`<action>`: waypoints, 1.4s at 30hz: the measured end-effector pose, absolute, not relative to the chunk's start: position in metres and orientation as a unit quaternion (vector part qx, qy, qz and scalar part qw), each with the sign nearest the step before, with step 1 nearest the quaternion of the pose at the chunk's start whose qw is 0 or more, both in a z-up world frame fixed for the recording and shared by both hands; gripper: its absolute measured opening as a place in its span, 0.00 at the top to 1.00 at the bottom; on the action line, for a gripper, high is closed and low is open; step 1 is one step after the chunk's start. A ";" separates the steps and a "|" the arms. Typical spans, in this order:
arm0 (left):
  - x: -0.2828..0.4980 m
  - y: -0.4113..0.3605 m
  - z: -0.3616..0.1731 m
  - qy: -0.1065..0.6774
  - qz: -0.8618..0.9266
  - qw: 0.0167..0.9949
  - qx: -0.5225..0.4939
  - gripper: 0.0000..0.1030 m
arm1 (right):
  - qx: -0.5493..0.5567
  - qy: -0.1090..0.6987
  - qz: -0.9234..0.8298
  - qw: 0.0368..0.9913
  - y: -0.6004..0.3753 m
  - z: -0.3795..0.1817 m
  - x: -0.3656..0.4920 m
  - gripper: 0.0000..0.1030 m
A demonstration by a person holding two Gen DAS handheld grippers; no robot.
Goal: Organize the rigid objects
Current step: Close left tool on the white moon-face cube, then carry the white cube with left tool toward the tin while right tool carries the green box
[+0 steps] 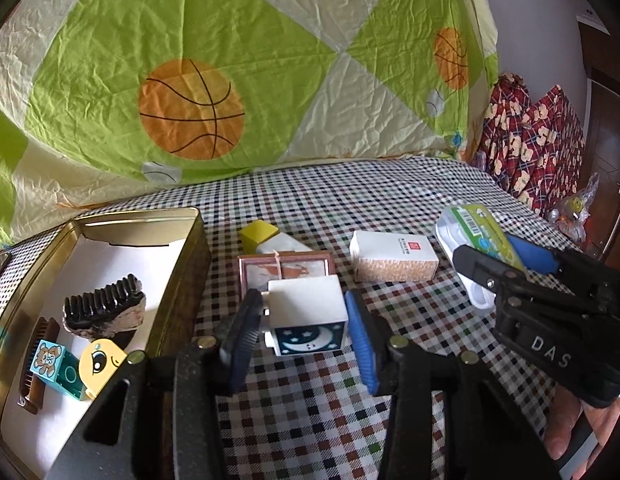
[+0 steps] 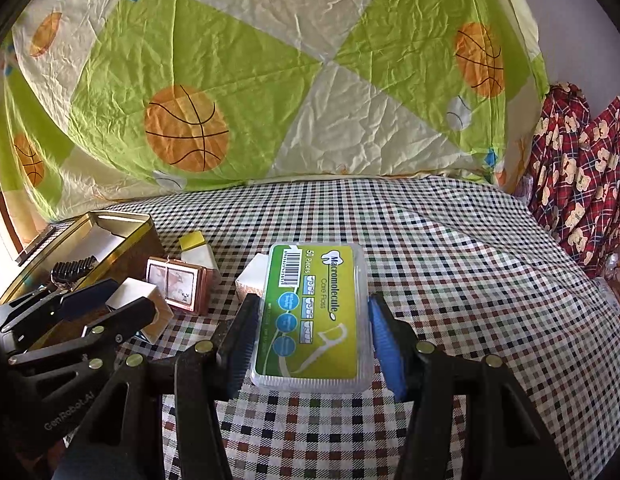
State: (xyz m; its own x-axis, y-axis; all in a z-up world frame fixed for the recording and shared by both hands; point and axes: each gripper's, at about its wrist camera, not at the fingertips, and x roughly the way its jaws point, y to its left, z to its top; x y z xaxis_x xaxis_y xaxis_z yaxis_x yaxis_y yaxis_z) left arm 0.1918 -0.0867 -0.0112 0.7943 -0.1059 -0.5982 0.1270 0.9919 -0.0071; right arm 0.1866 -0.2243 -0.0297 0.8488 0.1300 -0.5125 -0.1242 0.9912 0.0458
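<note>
The left hand-held gripper (image 1: 306,336) clenches the moon cube (image 1: 308,322), lifted off the bed (image 1: 389,208), likely bound for the tin (image 1: 190,248) at nine o'clock. The right hand-held gripper (image 2: 310,344) grips the floss box (image 2: 313,312), next in line.

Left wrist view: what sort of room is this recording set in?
Most likely a bedroom, with the work done on a bed. A checked sheet covers the surface, a puffy quilt with basketball prints is piled behind it, and red bear-print bedding sits at the right.
</note>
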 end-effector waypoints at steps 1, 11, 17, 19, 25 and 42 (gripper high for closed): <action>0.189 -0.086 -0.009 0.308 -0.061 0.949 0.015 0.59 | 0.006 0.261 0.069 0.963 -0.225 -0.028 0.184 0.45; 0.165 -0.084 0.003 0.249 -0.048 0.967 0.020 0.59 | 0.004 0.226 0.069 0.972 -0.224 -0.022 0.173 0.45; 0.155 -0.076 0.008 0.226 -0.049 0.973 0.003 0.59 | 0.000 0.210 0.063 0.976 -0.224 -0.019 0.168 0.45; 0.149 -0.074 0.009 0.216 -0.047 0.975 0.000 0.59 | -0.002 0.202 0.061 0.977 -0.224 -0.018 0.164 0.45; 0.138 -0.073 0.012 0.192 -0.045 0.980 0.003 0.59 | -0.003 0.189 0.062 0.980 -0.224 -0.017 0.160 0.45; 0.121 -0.064 0.015 0.172 -0.042 0.984 -0.004 0.59 | -0.003 0.158 0.094 0.983 -0.214 -0.012 0.142 0.45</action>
State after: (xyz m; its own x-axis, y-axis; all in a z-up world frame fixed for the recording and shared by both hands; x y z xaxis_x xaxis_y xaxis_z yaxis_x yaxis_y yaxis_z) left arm 0.1210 -0.0644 0.0153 0.9370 -0.0836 -0.3391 0.0812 0.9965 -0.0215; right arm 0.1423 -0.2138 -0.0124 0.9328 0.1830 -0.3104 -0.1850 0.9825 0.0234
